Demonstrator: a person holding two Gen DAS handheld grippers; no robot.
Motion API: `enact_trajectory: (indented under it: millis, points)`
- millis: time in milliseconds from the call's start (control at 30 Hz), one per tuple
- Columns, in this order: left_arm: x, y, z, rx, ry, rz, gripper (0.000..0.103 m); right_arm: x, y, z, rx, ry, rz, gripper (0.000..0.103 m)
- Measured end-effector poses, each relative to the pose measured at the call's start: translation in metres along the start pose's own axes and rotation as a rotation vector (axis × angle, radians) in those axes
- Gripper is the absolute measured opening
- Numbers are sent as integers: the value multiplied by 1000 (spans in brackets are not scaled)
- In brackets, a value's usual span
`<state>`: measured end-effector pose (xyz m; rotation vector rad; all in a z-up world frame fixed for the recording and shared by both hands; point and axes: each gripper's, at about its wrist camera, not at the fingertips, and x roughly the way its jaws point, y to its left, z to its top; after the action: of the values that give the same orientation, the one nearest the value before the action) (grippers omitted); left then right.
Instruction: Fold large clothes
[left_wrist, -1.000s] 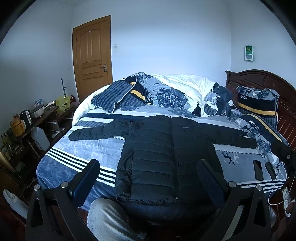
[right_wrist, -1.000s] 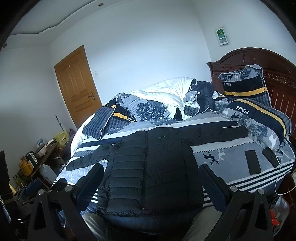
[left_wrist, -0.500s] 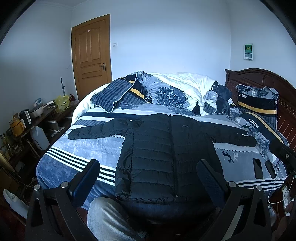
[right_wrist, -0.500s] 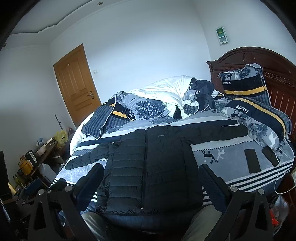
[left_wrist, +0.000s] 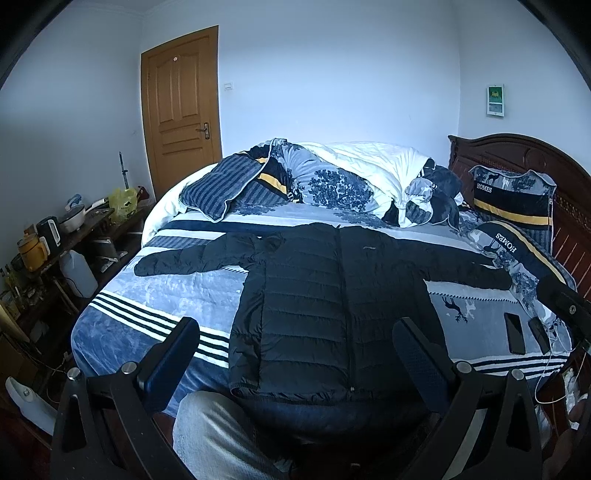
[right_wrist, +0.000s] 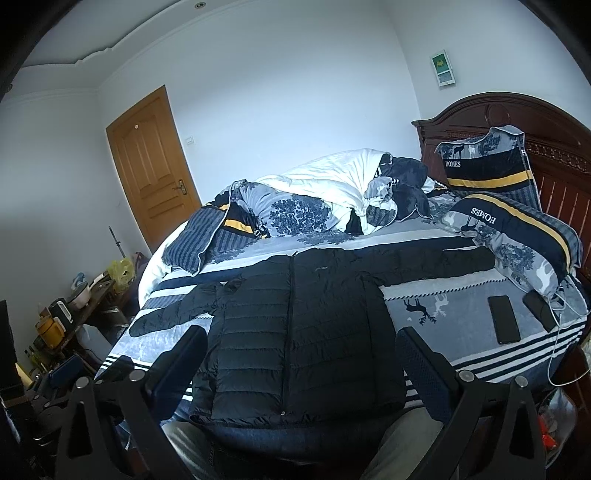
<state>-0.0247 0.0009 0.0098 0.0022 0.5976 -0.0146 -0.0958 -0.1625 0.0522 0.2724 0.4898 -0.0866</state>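
Observation:
A black quilted puffer jacket (left_wrist: 332, 302) lies flat and zipped on the bed (left_wrist: 159, 302), front up, hem toward me, both sleeves spread out sideways. It also shows in the right wrist view (right_wrist: 303, 332). My left gripper (left_wrist: 295, 350) is open and empty, held above the jacket's hem, not touching it. My right gripper (right_wrist: 301, 354) is open and empty, also above the hem. The left gripper's body shows at the lower left of the right wrist view (right_wrist: 62, 373).
Two dark phones (right_wrist: 504, 324) with a white cable lie on the bed's right side. Pillows (right_wrist: 506, 236) and a bunched duvet (left_wrist: 354, 177) sit behind the jacket. A wooden headboard (right_wrist: 554, 147) is at right. A cluttered side table (left_wrist: 55, 236) stands left. My legs (left_wrist: 218, 435) show below.
Both grippers have tilted or risen slightly, so the bed sits a little lower in both views. The jacket has not moved and both grippers stay open.

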Motion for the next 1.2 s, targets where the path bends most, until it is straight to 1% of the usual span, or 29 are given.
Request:
enact_trajectory:
  millis: [533,700,967,1100,1200]
  points:
    - [6,4,-2,-1,18,-4,103,5,0,-2,-7,12,-4,103]
    - [15,5,1,-4,31,-4,103,11,4,0,-15,20,-11,103]
    - [37,9,4,-10,79,-4,103,26,12,2,-34,44,-16,103]
    - [52,16,9,-31,94,-3,103,39,20,8,-50,54,-14,103]
    - [66,24,5,-52,112,3,103,49,28,10,-69,49,-19,103]
